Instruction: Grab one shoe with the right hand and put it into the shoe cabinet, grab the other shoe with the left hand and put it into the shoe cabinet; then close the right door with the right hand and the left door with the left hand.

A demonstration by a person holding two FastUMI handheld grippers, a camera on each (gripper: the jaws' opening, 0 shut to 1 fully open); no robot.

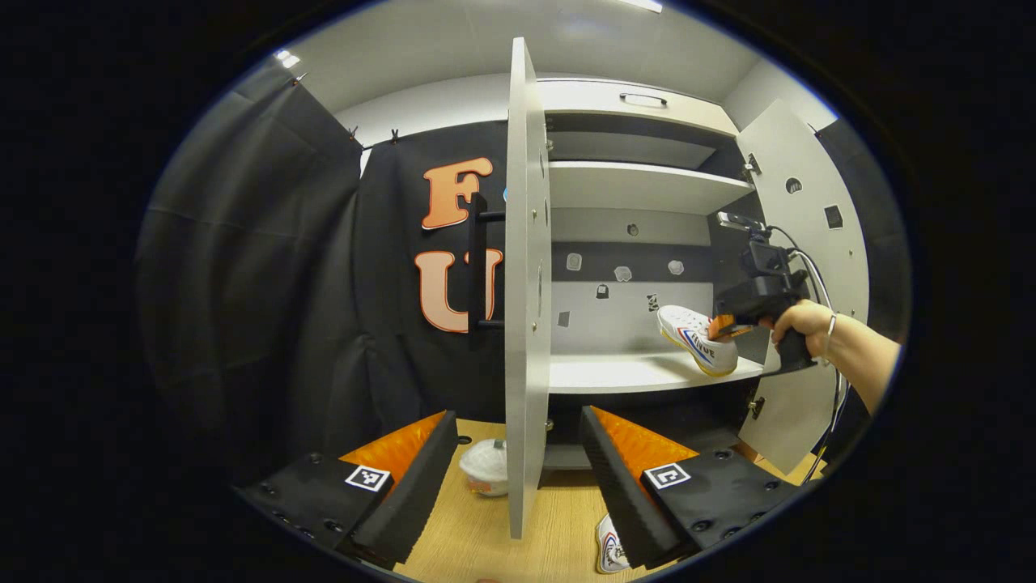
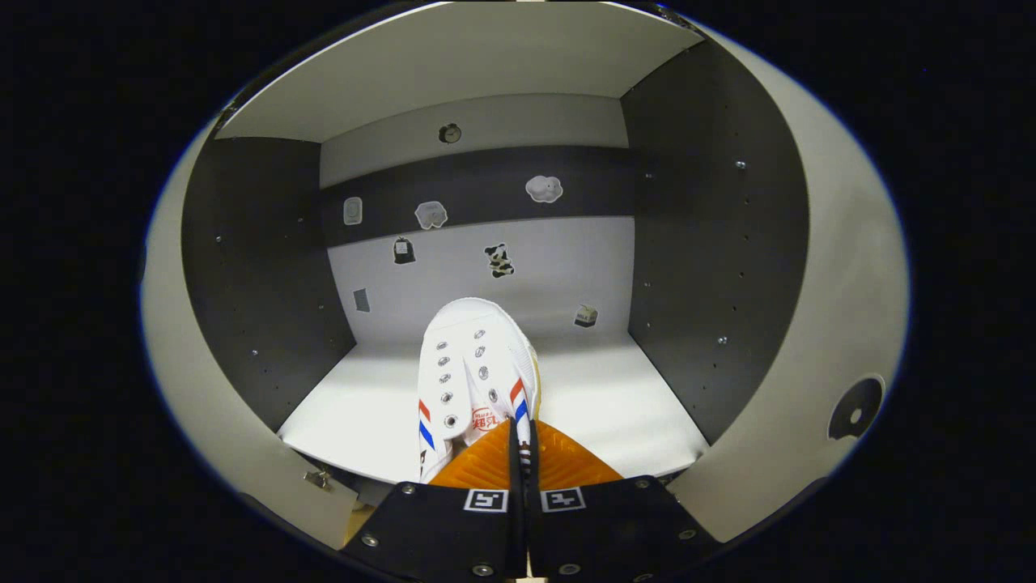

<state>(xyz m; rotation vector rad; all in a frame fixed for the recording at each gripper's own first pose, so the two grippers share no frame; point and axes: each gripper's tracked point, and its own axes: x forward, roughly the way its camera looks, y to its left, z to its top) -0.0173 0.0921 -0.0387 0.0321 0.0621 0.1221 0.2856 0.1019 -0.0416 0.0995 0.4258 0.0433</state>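
A white shoe (image 2: 473, 364) with red and blue stripes is inside the shoe cabinet, its toe pointing at the back wall. My right gripper (image 2: 522, 425) is shut on its heel end. In the left gripper view the same shoe (image 1: 696, 340) hangs tilted, toe raised, just over the right front of the white shelf (image 1: 615, 372), with the right gripper (image 1: 728, 324) held by a hand. The other shoe (image 1: 609, 546) lies on the wooden floor below. My left gripper (image 1: 518, 417) stands open and holds nothing, well in front of the cabinet.
Both doors are open: the left door (image 1: 524, 283) stands edge-on straight ahead of my left gripper, with a black handle (image 1: 477, 267), and the right door (image 1: 809, 210) swings out behind the hand. A white bowl-like object (image 1: 486, 467) sits on the floor. A higher shelf (image 1: 639, 186) is bare.
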